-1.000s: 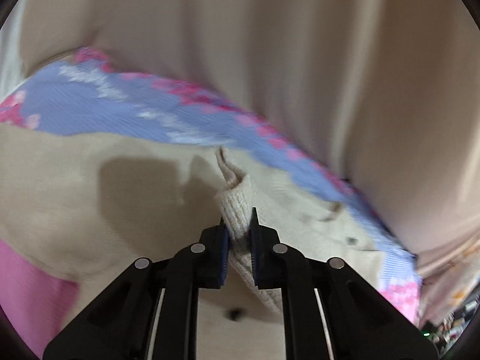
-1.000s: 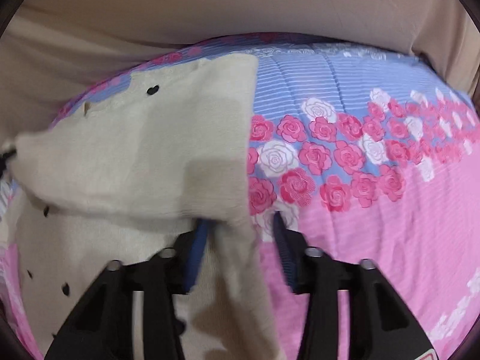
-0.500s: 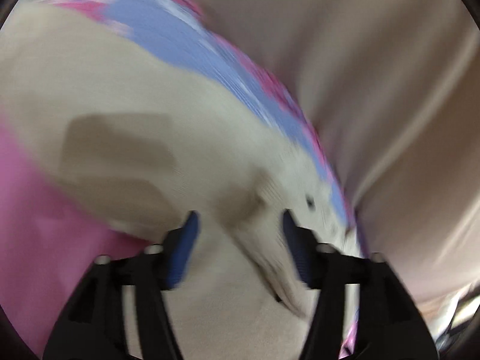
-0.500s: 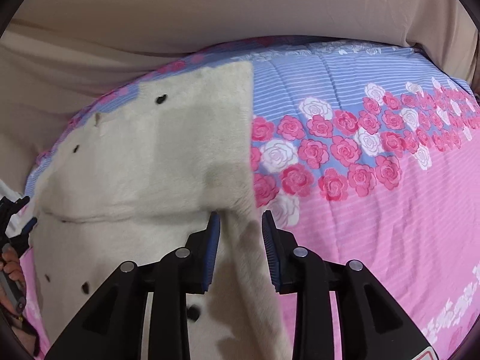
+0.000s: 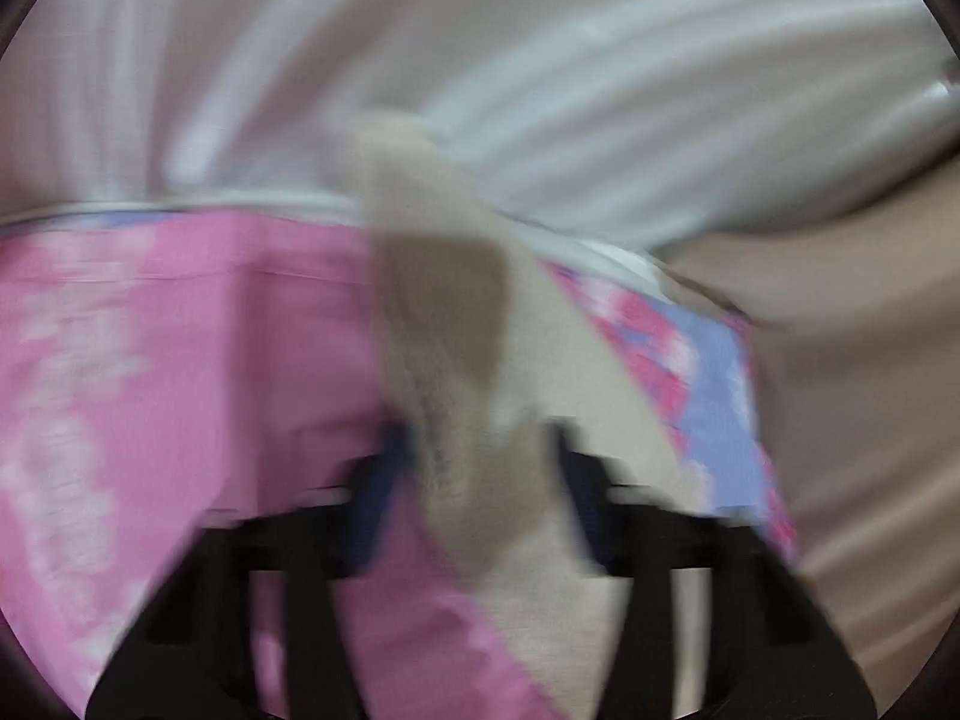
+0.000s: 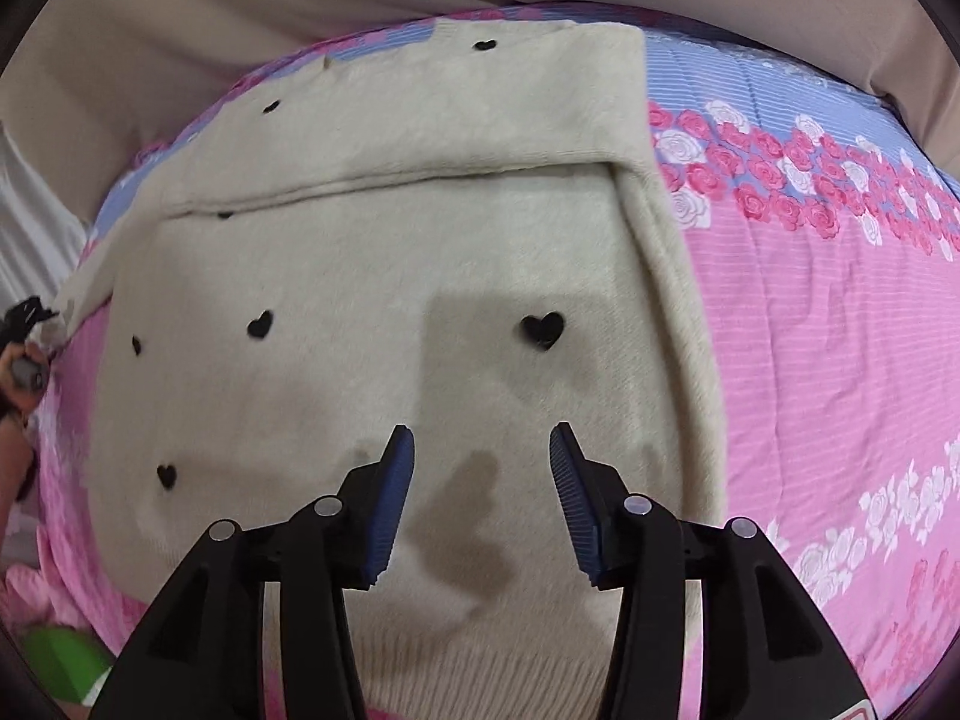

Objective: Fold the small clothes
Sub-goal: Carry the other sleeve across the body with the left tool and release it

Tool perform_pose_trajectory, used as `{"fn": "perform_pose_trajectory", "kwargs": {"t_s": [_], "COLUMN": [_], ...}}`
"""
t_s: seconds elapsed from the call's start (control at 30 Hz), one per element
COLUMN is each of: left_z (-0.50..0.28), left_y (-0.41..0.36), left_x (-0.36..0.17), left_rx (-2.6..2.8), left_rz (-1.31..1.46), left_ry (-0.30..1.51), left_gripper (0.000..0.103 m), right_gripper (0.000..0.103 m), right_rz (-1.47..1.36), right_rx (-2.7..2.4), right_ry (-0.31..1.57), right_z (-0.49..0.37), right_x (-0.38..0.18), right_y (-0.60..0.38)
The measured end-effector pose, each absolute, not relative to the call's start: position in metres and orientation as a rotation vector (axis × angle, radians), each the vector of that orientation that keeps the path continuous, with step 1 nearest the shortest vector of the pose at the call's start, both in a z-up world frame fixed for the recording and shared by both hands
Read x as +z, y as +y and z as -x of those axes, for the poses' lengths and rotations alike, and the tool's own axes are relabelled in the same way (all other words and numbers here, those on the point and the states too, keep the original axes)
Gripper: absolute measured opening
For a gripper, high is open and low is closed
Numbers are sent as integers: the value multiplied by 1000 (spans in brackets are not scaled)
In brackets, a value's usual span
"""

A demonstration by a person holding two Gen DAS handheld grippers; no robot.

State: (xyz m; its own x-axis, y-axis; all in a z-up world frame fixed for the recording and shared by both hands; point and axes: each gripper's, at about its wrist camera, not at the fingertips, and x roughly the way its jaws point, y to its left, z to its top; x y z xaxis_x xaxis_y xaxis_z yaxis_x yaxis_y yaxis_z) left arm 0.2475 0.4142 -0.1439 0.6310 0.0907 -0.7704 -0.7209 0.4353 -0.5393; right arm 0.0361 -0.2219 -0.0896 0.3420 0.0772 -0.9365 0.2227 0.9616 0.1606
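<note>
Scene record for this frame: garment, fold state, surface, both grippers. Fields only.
garment: cream sweater with black hearts, lying flat
fold state: one sleeve laid across the upper part; right side edge turned in
surface: pink and blue rose-print bedspread
left gripper: view blurred; jaws look apart, sleeve end between them
right gripper: jaws opening, nothing between them, over the sweater's lower middle
</note>
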Motion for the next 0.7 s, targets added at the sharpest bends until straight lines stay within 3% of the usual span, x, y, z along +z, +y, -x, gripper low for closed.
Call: {"fn": "perform_pose_trajectory", "kwargs": {"t_s": [0.1, 0.2, 0.33, 0.43, 0.53, 0.63, 0.7], "left_z": [-260, -265, -270, -261, -253, -245, -244], "left_y": [400, 361, 257, 169, 61, -23, -59], "left_x": [-119, -55, 30, 62, 59, 12, -30], "left_rx": [500, 358, 64, -160, -358, -463, -449], "left_rz": [945, 799, 623, 529, 427, 370, 337], "left_ry": [686, 573, 485, 488, 560, 728, 865], "left_gripper": [6, 6, 6, 6, 7, 11, 24], "right_gripper": [52, 57, 57, 57, 57, 57, 57], "right_rz": [-235, -214, -234, -271, -301, -340, -378], "right_rx": [-86, -83, -75, -69, -72, -96, -121], "right_ry": [1208, 1174, 1163, 1149, 1131, 1118, 1117], "right_z": [-36, -38, -42, -41, -38, -32, -27], "right_x": [-79, -69, -67, -67, -67, -69, -73], "right_y": [-212, -209, -211, -215, -223, -237, -251]}}
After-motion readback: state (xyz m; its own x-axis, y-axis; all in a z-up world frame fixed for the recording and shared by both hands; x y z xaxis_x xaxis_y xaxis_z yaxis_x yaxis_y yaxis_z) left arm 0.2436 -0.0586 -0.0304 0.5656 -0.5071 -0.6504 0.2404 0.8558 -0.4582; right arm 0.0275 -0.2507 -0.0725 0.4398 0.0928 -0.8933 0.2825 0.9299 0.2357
